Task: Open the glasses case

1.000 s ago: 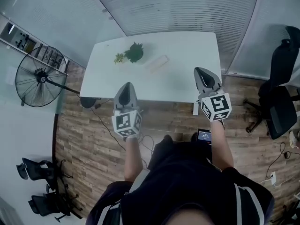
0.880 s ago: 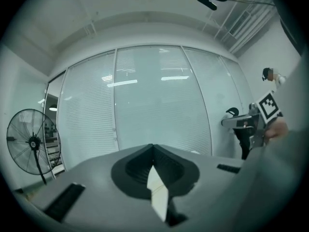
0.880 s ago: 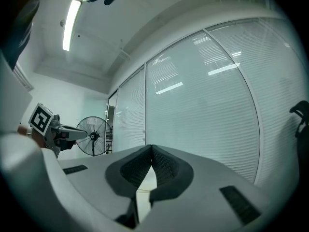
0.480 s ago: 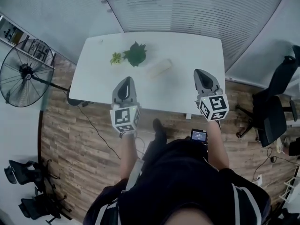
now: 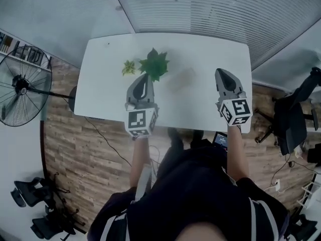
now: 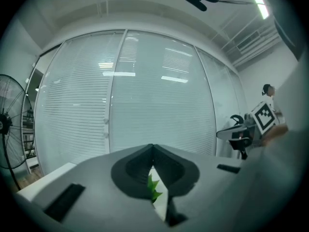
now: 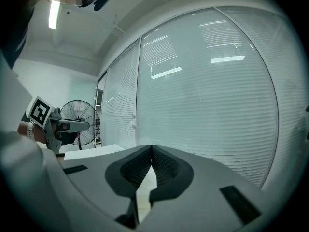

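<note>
- White counter (image 5: 100, 94) carries the task's thing. The glasses case (image 5: 182, 79) lies flat near the middle of it, just right of the green plant (image 5: 154, 64).
- The case shows only as a pale, blurred oblong against the pale surface. Its lid and hinge side cannot be made out, and it is judged unopened.
- The left claw (image 5: 145, 78) is closed. In the left gripper view its jaws meet at the tip (image 6: 152, 149), and only a sliver of plant leaf (image 6: 153, 187) shows through the slot below. Nothing is gripped.
- The right claw (image 5: 223, 74) is likewise closed and empty. The right gripper view shows its jaws touching at the tip (image 7: 151, 149), with bare counter beyond.
- Both claws are held roughly level over the near half of the counter and point toward the far blinds. The case lies between them, touched by neither.
- This flanking stance is judged to be an approach posture: one claw is placed to steady the base while the other works the lid.
- The closed jaws suit travel, since nothing is being carried. Each claw will probably need to spread before it can take hold of the case.
- The plant stands close to the left claw's line and could be brushed.
- A floor fan (image 5: 20, 84) stands at the left, well apart from the counter and clear of the work.
</note>
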Motion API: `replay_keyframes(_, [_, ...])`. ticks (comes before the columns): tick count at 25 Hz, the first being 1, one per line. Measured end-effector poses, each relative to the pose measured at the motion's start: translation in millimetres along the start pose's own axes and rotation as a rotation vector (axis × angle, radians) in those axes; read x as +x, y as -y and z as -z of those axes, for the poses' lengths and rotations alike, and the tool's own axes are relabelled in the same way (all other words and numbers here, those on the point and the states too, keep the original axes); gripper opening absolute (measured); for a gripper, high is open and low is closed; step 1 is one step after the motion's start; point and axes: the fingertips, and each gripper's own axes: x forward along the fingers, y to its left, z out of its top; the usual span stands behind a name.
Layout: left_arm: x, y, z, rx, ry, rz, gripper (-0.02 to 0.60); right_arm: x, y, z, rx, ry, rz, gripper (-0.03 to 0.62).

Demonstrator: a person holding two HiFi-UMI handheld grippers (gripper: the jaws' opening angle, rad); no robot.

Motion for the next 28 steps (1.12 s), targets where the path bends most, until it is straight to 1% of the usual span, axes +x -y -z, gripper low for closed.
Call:
replay_keyframes(5, [20, -6, 6, 0.004, -0.008, -0.06, 0.0, 26, 18, 16, 0.01, -0.007, -0.049, 0.014])
replay_keyframes(8, [22, -4, 5, 0.016, -0.012, -0.059, 0.0, 34, 23, 22, 0.006, -0.009, -0.064, 0.015])
replay_keyframes(11, [27, -10, -9, 0.026, 0.009, -0.059, 0.0, 43, 23, 19, -0.002, 0.006, -0.081, 0.015])
replay_keyframes(14, [27, -15, -11, -0.002, 0.024, -0.066, 0.0, 48, 16, 19, -0.013, 0.013, -0.111, 0.015])
replay_keyframes(15, [27, -15, -10, -0.012, 0.023, -0.069, 0.0, 50, 13, 20, -0.014, 0.016, -0.122, 0.028])
replay_keyframes(17, [26, -16, -8, -0.02, 0.011, -0.071, 0.0, 56, 10, 23, -0.016, 0.018, -0.137, 0.213])
replay_keyframes(19, [25, -16, -6, -0.019, 0.002, -0.072, 0.0, 60, 10, 28, -0.031, 0.014, -0.136, 0.218])
replay_keyframes(22, [21, -20, -6, -0.019, 0.013, -0.083, 0.0, 64, 12, 37, -0.061, -0.003, -0.127, 0.218])
replay_keyframes(23, [19, -22, -5, -0.019, 0.011, -0.089, 0.0, 67, 11, 43, -0.091, -0.016, -0.129, 0.218])
replay_keyframes(24, [18, -25, -3, -0.018, 0.005, -0.094, 0.0, 71, 8, 52, -0.146, -0.039, -0.137, 0.218])
replay_keyframes(25, [16, -27, -1, -0.016, -0.002, -0.099, 0.0, 78, 3, 66, -0.228, -0.075, -0.155, 0.218])
replay_keyframes(27, [9, -29, 5, -0.012, -0.023, -0.106, 0.0, 90, -10, 108, -0.463, -0.172, -0.223, 0.218])
replay_keyframes(28, [4, -29, 10, -0.009, -0.037, -0.108, 0.0, 94, -19, 134, -0.597, -0.225, -0.277, 0.217])
